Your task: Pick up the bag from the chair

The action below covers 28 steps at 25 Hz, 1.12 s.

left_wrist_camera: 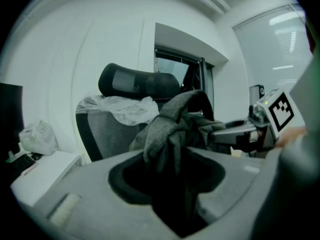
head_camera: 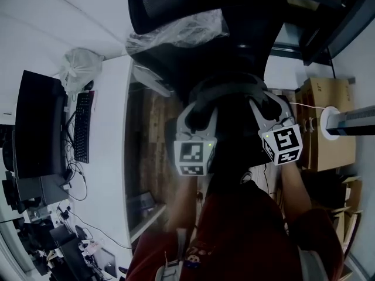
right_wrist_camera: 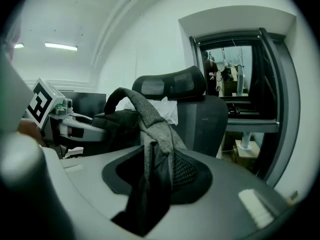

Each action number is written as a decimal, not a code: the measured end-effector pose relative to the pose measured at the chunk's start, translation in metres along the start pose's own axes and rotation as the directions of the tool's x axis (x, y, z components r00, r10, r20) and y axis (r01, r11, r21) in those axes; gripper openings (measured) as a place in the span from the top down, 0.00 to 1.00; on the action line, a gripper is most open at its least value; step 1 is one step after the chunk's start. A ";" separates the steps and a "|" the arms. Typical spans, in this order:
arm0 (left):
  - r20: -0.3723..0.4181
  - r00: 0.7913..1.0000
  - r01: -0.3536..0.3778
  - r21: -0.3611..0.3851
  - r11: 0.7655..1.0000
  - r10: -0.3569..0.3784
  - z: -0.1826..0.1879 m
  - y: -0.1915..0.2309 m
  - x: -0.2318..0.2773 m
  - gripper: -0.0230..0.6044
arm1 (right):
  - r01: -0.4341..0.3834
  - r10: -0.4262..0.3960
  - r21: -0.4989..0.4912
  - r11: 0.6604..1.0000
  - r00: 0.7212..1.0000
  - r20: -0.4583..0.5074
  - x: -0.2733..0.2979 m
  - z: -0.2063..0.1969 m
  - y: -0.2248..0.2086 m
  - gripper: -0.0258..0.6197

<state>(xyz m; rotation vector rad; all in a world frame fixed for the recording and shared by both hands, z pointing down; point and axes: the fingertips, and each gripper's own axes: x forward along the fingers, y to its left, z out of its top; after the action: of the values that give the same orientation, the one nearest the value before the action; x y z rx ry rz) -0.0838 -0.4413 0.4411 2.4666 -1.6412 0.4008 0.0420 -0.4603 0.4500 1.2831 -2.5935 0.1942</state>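
Note:
A dark grey bag (head_camera: 229,119) hangs between my two grippers in front of the black office chair (head_camera: 176,4). My left gripper (head_camera: 198,103) is shut on a bunched grey strap of the bag (left_wrist_camera: 172,126), which runs down between its jaws. My right gripper (head_camera: 256,101) is shut on another grey strap (right_wrist_camera: 150,129), which arches up from the bag's body (right_wrist_camera: 112,126). In the left gripper view the right gripper (left_wrist_camera: 235,133) shows beyond the bag. The right gripper view shows the left gripper (right_wrist_camera: 75,126) likewise. Whether the bag's underside touches the seat is hidden.
Crumpled clear plastic (head_camera: 176,31) drapes over the chair's back (left_wrist_camera: 102,131). A white desk (head_camera: 111,157) at left carries a monitor (head_camera: 35,127), a keyboard (head_camera: 82,127) and a white plastic bag (head_camera: 79,66). Cardboard boxes (head_camera: 328,122) stand at right. A dark doorway (right_wrist_camera: 235,84) lies behind the chair.

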 end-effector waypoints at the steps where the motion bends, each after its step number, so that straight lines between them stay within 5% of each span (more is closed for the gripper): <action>1: 0.007 1.000 -0.003 0.004 1.000 0.003 0.003 -0.007 -0.008 0.68 | 0.000 0.000 -0.004 1.000 1.000 0.008 -0.010 0.003 0.002 0.76; 14: 0.057 0.998 -0.043 0.048 0.998 0.040 0.020 -0.084 -0.107 0.68 | -0.014 0.018 -0.050 0.999 0.997 0.074 -0.127 0.016 0.039 0.76; 28: 0.014 0.999 -0.030 -0.001 1.000 0.030 -0.026 -0.154 -0.180 0.69 | -0.029 0.030 -0.047 0.998 0.999 0.018 -0.218 -0.032 0.076 0.76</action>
<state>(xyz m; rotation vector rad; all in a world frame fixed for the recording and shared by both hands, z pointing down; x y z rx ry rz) -0.0111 -0.2153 0.4149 2.4524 -1.6850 0.3882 0.1138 -0.2402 0.4210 1.2375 -2.6172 0.1273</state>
